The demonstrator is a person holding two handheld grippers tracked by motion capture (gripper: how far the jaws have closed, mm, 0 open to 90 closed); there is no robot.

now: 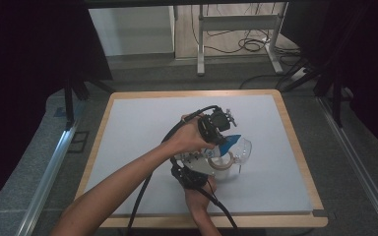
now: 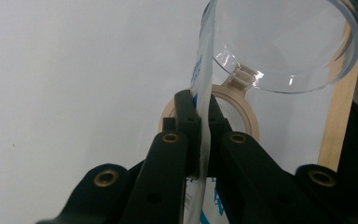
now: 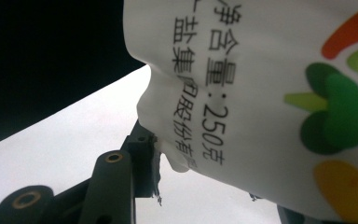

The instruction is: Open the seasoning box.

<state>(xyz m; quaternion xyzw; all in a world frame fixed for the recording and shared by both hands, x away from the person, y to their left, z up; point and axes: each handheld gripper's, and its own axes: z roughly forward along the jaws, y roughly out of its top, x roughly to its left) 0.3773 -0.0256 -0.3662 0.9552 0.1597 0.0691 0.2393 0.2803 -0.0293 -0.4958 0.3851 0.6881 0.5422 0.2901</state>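
Near the middle of the white worktop (image 1: pixel 142 147), a clear plastic jar (image 1: pixel 241 150) is the landmark for everything here. It lies tipped, its wide open mouth facing back toward the person, and just below that mouth a tan ring (image 1: pixel 222 162), probably the jar's lid or a roll of tape, rests flat on the worktop.

A white and blue bag (image 1: pixel 226 143) printed with Chinese text and a 250 gram mark is held right at the jar's mouth, between both sets of tongs. The left tongs (image 2: pixel 199 122) are pinched shut on the bag's thin upper edge; in the left gripper view the bag runs edge-on, straight up between the two black jaws, with the jar's round opening just beyond and above the tips. The left hand (image 1: pixel 189 139) comes in over the jar from its near left side. The right tongs (image 1: pixel 189 177) sit on the near side of the jar, lower down; the right gripper view shows one jaw touching the bag's crumpled bottom corner (image 3: pixel 161 154), so they appear to be gripping it, though the second jaw is hidden behind the bag.

The bag's long axis points from the near side toward the jar's mouth, rising slightly. The left tongs are the nearer to the opening, so they would likely steer the bag's top into the jar.
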